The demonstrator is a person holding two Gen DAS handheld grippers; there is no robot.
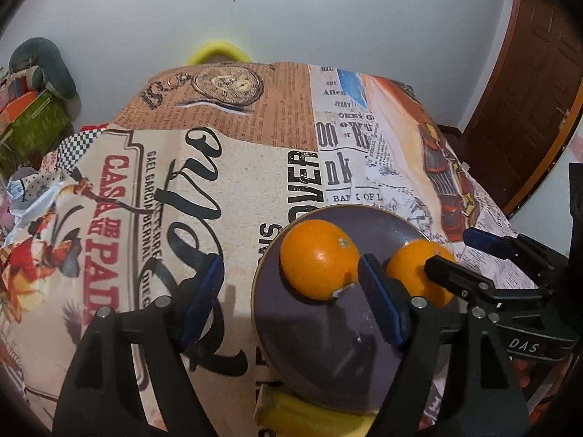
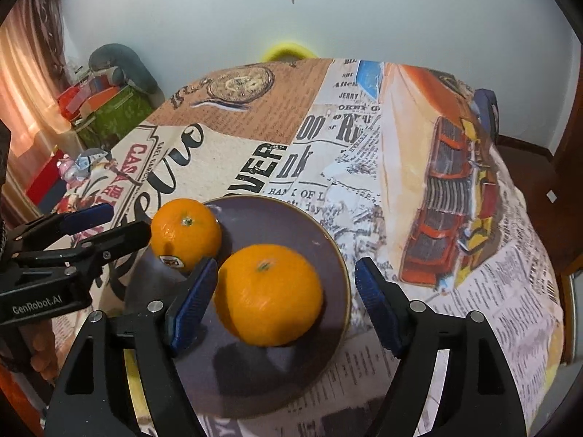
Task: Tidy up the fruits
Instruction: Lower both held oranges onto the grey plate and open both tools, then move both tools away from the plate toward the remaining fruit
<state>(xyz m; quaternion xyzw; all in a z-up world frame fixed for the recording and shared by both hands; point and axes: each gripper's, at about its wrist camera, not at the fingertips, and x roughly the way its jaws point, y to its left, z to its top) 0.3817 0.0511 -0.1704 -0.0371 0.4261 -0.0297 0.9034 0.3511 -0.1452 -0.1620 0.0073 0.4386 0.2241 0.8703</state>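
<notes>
Surroundings: printed cloth (image 2: 419,189) covering the worktop; yellow ring (image 2: 288,49) at the far edge; boxes (image 2: 109,109) by the wall.
Oranges: left orange (image 2: 186,233) and right orange (image 2: 267,295), round, dimpled skin, both on the plate (image 2: 277,218), close together.
Plate: round, smooth, dark grey.
Left hand-held gripper (image 1: 291,298): open, holding nothing, beside left orange.
Right hand-held gripper (image 2: 286,306): open around right orange, pads (image 2: 193,302) apart from it.

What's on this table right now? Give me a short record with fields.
surface: table under a printed newspaper-style cloth
dish: dark round plate
fruit: two oranges on the plate, one with a sticker, one nearer the right gripper
left gripper: open, holding nothing
right gripper: open, its fingers either side of the nearer orange, not pressing it
</notes>
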